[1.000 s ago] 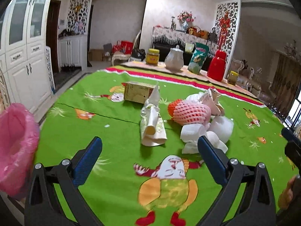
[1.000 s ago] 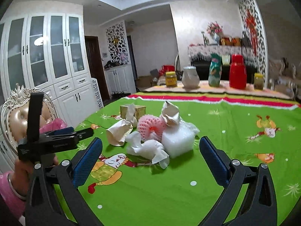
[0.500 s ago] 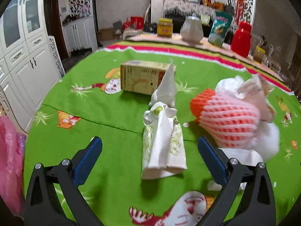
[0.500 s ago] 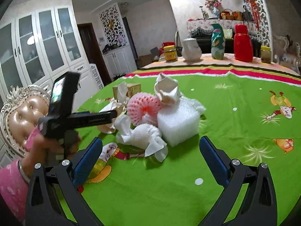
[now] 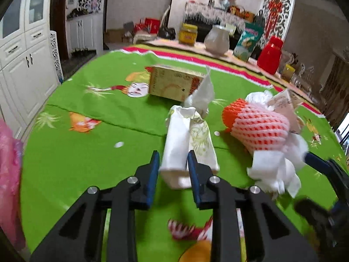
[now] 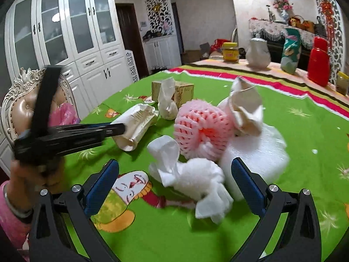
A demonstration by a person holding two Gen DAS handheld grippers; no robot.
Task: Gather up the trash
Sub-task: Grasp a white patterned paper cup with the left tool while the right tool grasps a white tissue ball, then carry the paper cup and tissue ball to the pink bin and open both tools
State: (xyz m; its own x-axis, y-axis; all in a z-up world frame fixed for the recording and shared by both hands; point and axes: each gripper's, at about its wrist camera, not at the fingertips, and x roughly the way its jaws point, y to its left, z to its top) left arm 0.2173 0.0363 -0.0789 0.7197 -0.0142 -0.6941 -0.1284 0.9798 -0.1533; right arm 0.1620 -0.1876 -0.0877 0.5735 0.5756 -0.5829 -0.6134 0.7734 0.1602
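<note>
The left claw point(image 5: 172, 166), spread wide a moment ago, has clenched on the near end of the white rolled paper wrapper with gold print point(image 5: 187, 144), which lies on the green cartoon-printed surface point(image 5: 87, 152); so the first piece of trash is likely secured for lifting; the right claw point(image 6: 174, 181) stays released, straddling the crumpled white tissue wad point(image 6: 196, 179) without touching it.
</note>
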